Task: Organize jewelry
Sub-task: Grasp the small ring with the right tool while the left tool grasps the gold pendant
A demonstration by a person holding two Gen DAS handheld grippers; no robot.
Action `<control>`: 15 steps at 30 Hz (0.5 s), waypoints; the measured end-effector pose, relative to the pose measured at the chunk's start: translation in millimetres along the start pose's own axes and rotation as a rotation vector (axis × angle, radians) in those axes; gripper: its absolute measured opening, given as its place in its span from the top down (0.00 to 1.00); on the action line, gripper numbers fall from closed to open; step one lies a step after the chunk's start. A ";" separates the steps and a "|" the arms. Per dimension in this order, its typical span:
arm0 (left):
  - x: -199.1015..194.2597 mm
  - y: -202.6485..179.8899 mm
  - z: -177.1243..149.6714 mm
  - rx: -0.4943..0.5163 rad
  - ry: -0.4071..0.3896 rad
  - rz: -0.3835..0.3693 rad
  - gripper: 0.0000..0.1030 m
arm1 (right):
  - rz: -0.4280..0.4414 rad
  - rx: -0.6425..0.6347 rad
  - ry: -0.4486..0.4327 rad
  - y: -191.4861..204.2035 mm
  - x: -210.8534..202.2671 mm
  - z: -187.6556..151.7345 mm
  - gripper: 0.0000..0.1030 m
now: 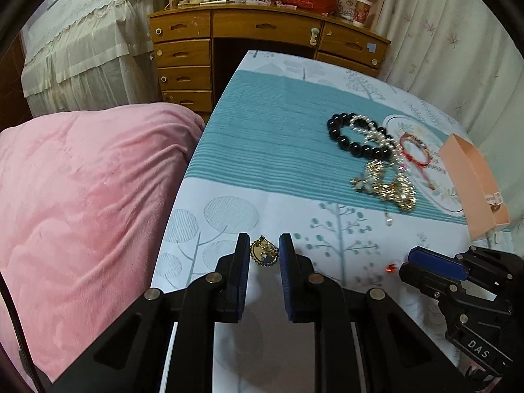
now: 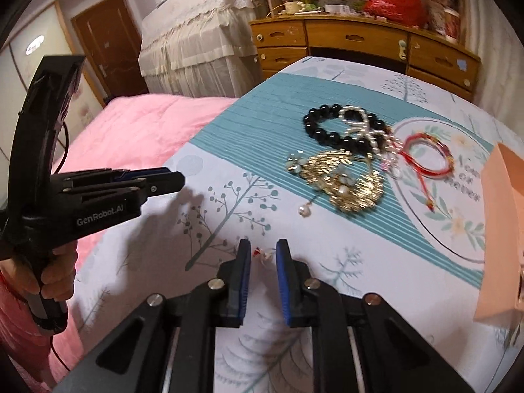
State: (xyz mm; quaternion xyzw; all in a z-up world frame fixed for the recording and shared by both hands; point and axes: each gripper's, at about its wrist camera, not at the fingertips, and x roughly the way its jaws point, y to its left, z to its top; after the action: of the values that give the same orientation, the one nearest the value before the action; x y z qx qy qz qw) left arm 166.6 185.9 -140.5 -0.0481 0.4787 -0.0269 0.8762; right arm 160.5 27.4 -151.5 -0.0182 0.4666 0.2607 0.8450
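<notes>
Bedroom clutter frames the work: a wooden dresser stands at the far end and a pink blanket lies to the left, beside the desk under its teal-and-white printed cloth. Most of the jewelry sits in one tangle on the far right of that cloth: a black bead bracelet overlapped by a pearl strand, a red cord bracelet and a gold ornament, probably heaped there for sorting into the peach box that stands open just beside them.

Nearer, the left hand-held gripper has its jaws drawn nearly together on a small gold brooch, pinched by its edges (a sensible hold for something so flat). The right hand-held gripper is likewise almost closed, on a tiny red-and-white piece, too small to identify. Both pieces seem picked out singly for placing.

Readable writing: "GenRobot.AI" on the left device's side in the right wrist view, "DAS" on the right one's body in the left wrist view. Lettering printed in the cloth's circular motif is too blurred to read.
</notes>
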 end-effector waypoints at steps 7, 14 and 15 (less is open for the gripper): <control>-36.9 -37.3 13.6 0.040 -0.049 -0.052 0.85 | 0.047 0.077 -0.070 -28.3 -34.8 -13.7 0.95; -66.7 -81.7 26.4 0.106 -0.108 -0.090 0.85 | 0.070 0.201 -0.145 -70.8 -70.6 -28.7 0.96; -69.1 -87.1 26.8 0.117 -0.109 -0.098 0.85 | 0.070 0.208 -0.153 -74.4 -73.9 -30.2 0.96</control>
State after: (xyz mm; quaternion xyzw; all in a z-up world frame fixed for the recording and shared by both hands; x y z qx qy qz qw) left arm 151.8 107.3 -58.7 -0.0214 0.4252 -0.0950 0.8999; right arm 139.4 -76.5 -125.3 0.1057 0.4255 0.2407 0.8660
